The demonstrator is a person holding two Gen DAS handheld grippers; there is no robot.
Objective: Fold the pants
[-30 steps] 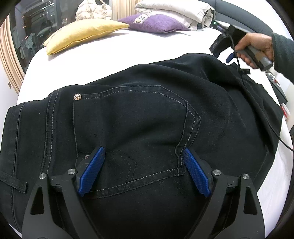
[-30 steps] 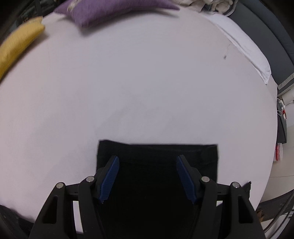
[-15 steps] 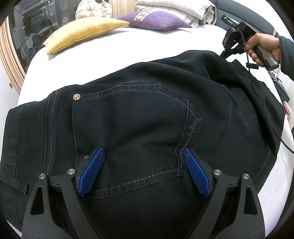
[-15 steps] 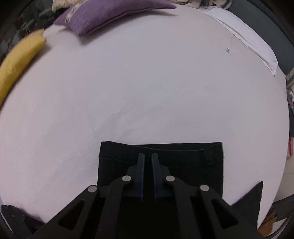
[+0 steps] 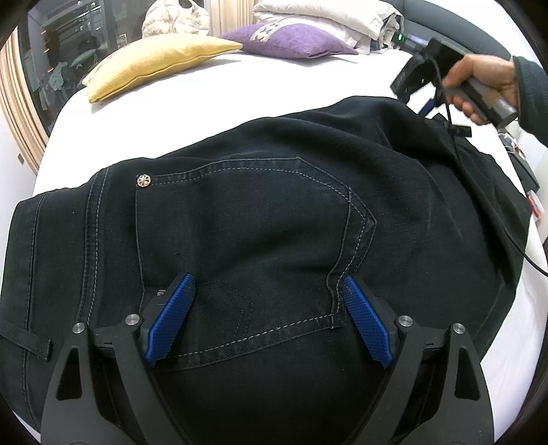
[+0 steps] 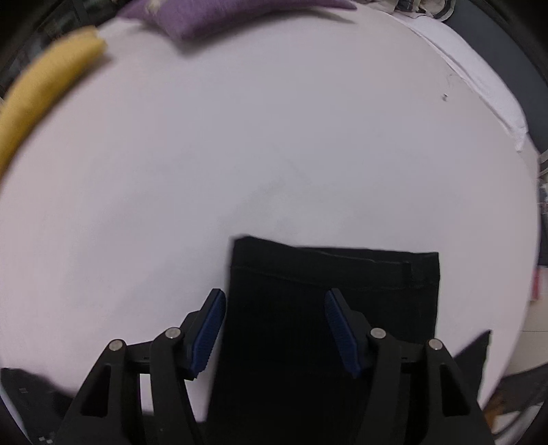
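Observation:
Black denim pants [image 5: 260, 219] lie spread on a white bed [image 5: 239, 89], back pocket and a metal rivet facing up. My left gripper [image 5: 267, 318] is open, its blue pads resting on the fabric at either side of the pocket's lower part. In the right wrist view the hemmed leg end [image 6: 335, 270] lies flat on the sheet [image 6: 274, 137]. My right gripper [image 6: 274, 328] is open just above it, fingers straddling the leg's left part. It also shows in the left wrist view [image 5: 424, 102], held by a hand at the pants' far right.
A yellow pillow [image 5: 154, 61], a purple pillow [image 5: 291, 41] and folded white bedding [image 5: 328, 17] lie at the head of the bed. A dark headboard [image 6: 507, 54] runs along the right. The bed edge is near the pants at right.
My right gripper closed on the leg end half a second ago and has now opened again, shifting left. The left gripper has stayed still and open.

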